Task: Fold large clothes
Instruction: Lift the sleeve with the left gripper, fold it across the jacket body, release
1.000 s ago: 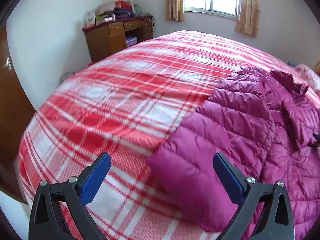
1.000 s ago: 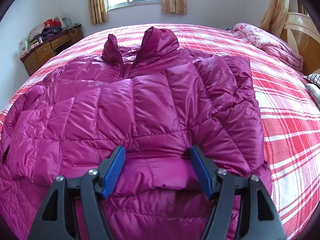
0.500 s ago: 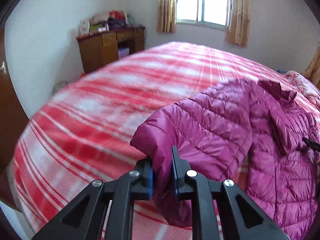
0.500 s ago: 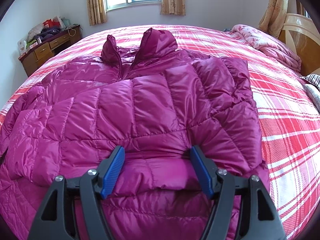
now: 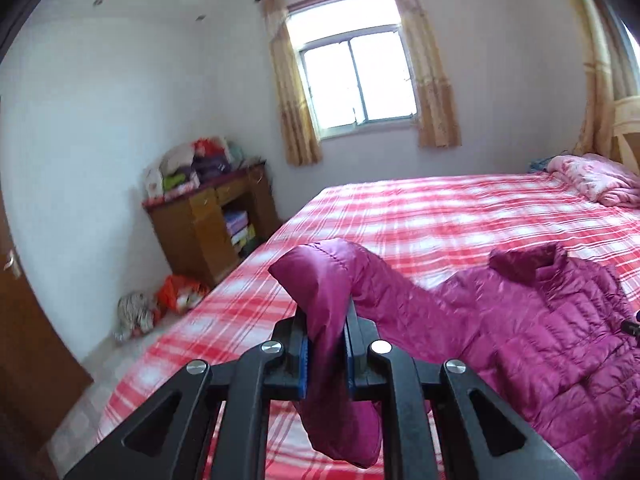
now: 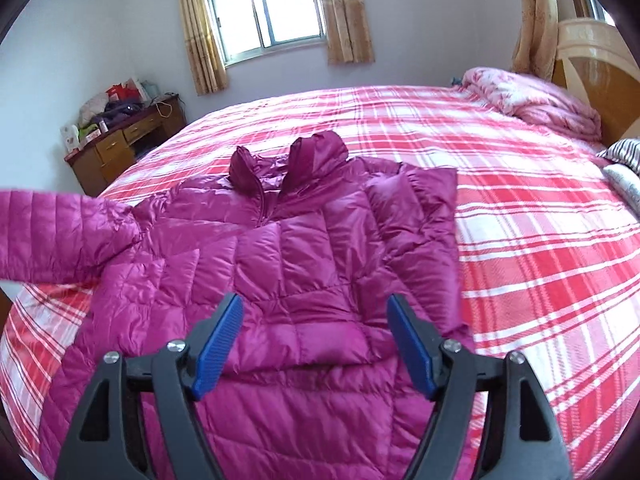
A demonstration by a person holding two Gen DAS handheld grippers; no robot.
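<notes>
magenta quilted puffer jacket [image 6: 304,264], red-and-white plaid bedspread [image 6: 520,240], pink floral quilt [image 6: 532,100], beige curtains [image 6: 344,12], blue gripper pads [image 6: 218,340]

My left gripper [image 5: 326,354] and right gripper [image 6: 314,346] are both the same chunky black plastic tongs with triangular cutouts in the arms, shiny round silver screws at the pivots, and bright blue ribbed pads [image 6: 218,344] lining the inside of each finger.
</notes>
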